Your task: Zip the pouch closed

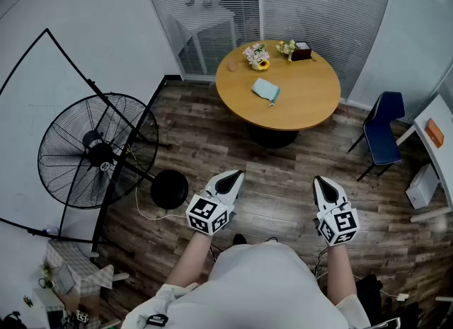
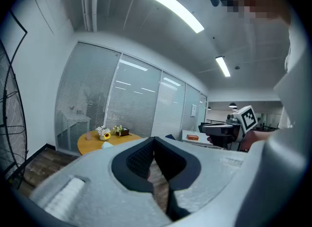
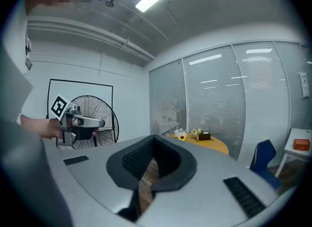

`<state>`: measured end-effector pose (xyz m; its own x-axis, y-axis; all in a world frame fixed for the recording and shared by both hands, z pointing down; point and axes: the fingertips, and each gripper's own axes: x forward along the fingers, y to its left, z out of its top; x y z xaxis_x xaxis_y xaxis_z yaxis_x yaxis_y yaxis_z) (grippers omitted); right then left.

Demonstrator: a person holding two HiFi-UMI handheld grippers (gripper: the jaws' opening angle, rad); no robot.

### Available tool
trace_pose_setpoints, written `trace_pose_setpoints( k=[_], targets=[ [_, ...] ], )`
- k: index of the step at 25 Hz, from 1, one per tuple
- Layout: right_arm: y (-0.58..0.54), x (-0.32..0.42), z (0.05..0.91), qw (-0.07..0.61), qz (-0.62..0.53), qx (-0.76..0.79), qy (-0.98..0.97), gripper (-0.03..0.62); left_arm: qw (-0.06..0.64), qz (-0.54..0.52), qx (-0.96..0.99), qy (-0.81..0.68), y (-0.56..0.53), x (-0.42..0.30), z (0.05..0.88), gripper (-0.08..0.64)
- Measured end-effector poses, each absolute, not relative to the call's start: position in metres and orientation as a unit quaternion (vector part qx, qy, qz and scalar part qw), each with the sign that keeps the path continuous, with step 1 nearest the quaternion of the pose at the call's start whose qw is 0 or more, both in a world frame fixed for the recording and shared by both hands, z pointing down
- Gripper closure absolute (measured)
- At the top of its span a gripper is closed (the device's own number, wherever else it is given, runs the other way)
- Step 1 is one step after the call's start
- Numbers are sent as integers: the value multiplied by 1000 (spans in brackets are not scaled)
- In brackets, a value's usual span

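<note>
The left tool (image 2: 154, 139) holds its jaws tip to tip, far from the round table (image 2: 87, 143) bearing perhaps the pouch (image 2: 106, 145).

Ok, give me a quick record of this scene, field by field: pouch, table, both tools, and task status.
pouch: teal, lying on the round wooden table
left tool: shut, empty, held over the floor, well short of the table
right tool: shut, empty, also over the floor
also on table: flowers, small dark box
task status: not started; pouch untouched
</note>
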<state>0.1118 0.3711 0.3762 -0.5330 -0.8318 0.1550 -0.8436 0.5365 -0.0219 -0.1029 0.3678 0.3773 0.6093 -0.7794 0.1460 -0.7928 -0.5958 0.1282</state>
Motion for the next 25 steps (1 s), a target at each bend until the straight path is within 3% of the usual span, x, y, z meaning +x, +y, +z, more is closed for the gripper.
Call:
trace_pose_setpoints(
  k=[25],
  targets=[
    [381, 91, 379, 53, 56, 475, -877, 591, 90, 29, 896, -435, 378, -112, 382, 541]
  ],
)
